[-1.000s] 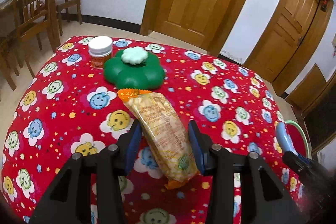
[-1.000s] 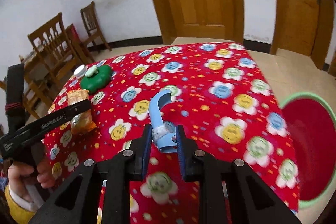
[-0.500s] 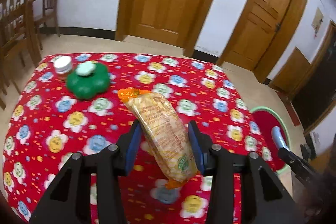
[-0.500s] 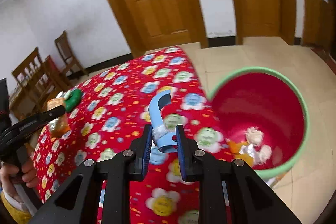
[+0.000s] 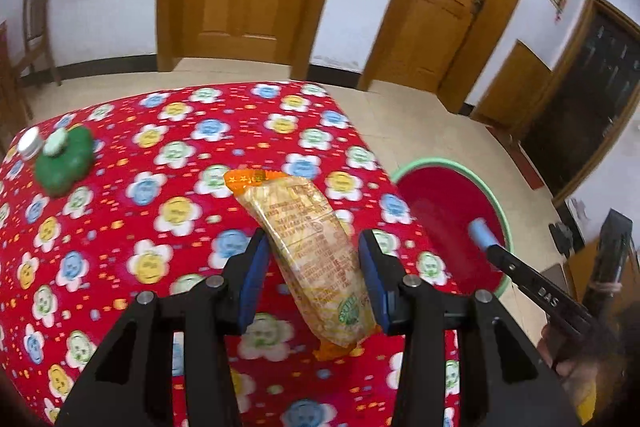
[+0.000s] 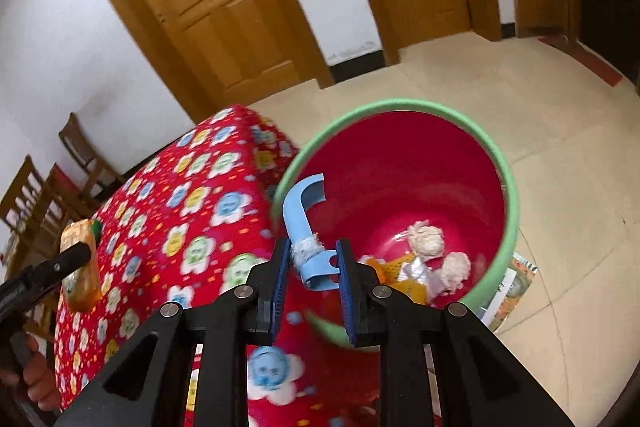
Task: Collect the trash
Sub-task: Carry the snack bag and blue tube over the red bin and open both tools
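Right wrist view: right gripper (image 6: 311,269) is clamping a blue hook (image 6: 301,215) above the red bin (image 6: 513,195) – table previously beneath; contents blurred, perhaps tissue. Left gripper (image 5: 312,281) is clamping a snack packet (image 5: 308,247), its lower end cut off – bin nearer.

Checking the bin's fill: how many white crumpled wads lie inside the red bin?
2. One wad sits mid-bottom of the red bin; the other wad lies nearer the camera, beside orange wrappers. More may be hidden underneath.
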The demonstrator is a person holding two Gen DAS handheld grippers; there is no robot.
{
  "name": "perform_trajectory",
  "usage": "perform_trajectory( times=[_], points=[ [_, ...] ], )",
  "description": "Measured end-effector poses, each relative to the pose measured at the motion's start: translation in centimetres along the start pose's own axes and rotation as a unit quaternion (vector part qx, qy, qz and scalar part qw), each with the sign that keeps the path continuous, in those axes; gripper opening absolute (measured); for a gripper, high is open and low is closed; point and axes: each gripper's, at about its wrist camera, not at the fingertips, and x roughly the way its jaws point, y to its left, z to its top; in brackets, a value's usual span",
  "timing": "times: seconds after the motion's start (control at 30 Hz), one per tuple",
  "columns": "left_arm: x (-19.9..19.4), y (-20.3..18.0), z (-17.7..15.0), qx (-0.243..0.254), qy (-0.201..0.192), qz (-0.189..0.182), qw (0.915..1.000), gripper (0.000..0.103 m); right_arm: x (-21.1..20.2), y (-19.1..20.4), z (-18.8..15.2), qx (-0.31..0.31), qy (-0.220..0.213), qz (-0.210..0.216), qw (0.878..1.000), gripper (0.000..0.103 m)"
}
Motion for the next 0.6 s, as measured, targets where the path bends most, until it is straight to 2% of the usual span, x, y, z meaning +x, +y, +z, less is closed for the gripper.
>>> perform_trajectory(
  times=[0.27,0.6],
  points=[
    [1.8,-4.5,0.1,0.031,0.011,-0.04,0.9987,0.045,-0.5,-3.5,0.8,0.034,-0.012,-0.004,0.999,0.024],
    [4.4,-9.6,-0.2,0.077,0.028,-0.069,0.9942,0.045,-2.5,-5.3,1.0,0.038,-0.031,-0.015,0.999,0.024]
  ],
)
